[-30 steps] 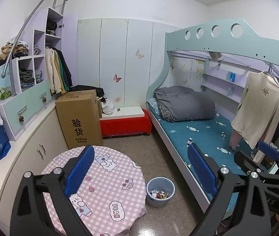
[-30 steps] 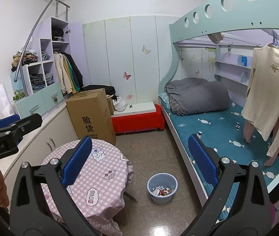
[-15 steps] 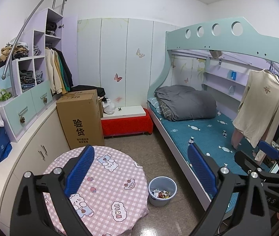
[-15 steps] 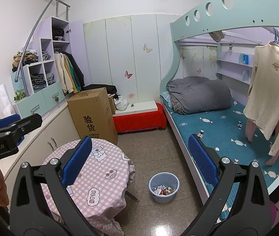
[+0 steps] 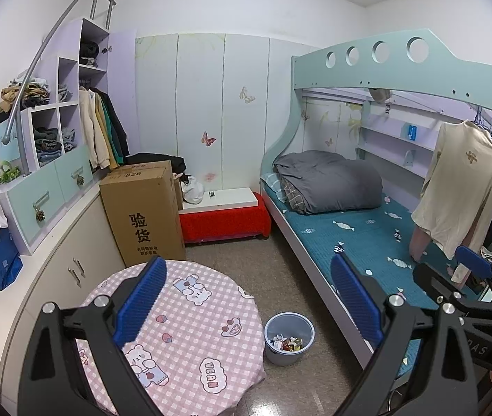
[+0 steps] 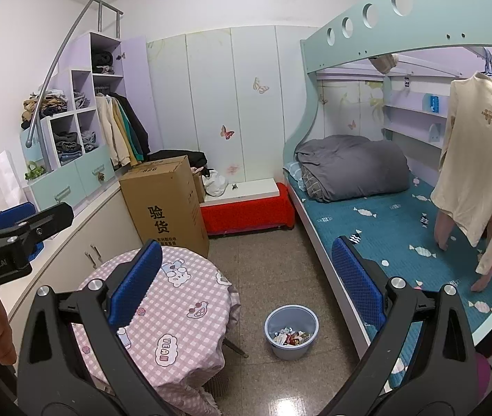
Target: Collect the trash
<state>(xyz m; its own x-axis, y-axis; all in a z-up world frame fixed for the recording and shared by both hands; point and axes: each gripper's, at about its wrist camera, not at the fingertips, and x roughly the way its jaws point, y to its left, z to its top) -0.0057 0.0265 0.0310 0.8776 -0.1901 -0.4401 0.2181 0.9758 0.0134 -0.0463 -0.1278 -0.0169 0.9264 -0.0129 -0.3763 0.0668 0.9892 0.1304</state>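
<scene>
Trash [image 5: 286, 342] lies as a heap of small wrappers in the bottom of a blue bin [image 5: 289, 322] on the floor, between the round table [image 5: 190, 332] with its pink checked cloth and the bed [image 5: 360, 239]. Both grippers hang high above them, well apart from the bin. The left gripper [image 5: 246, 308] has its 2 blue pads spread wide and holds nothing; the right gripper [image 6: 246, 294] is likewise spread and bare. A cardboard box [image 6: 166, 204] stands behind the table.

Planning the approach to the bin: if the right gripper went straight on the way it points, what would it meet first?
Probably bare floor beyond the bin; right gripper open, depth unclear.
</scene>
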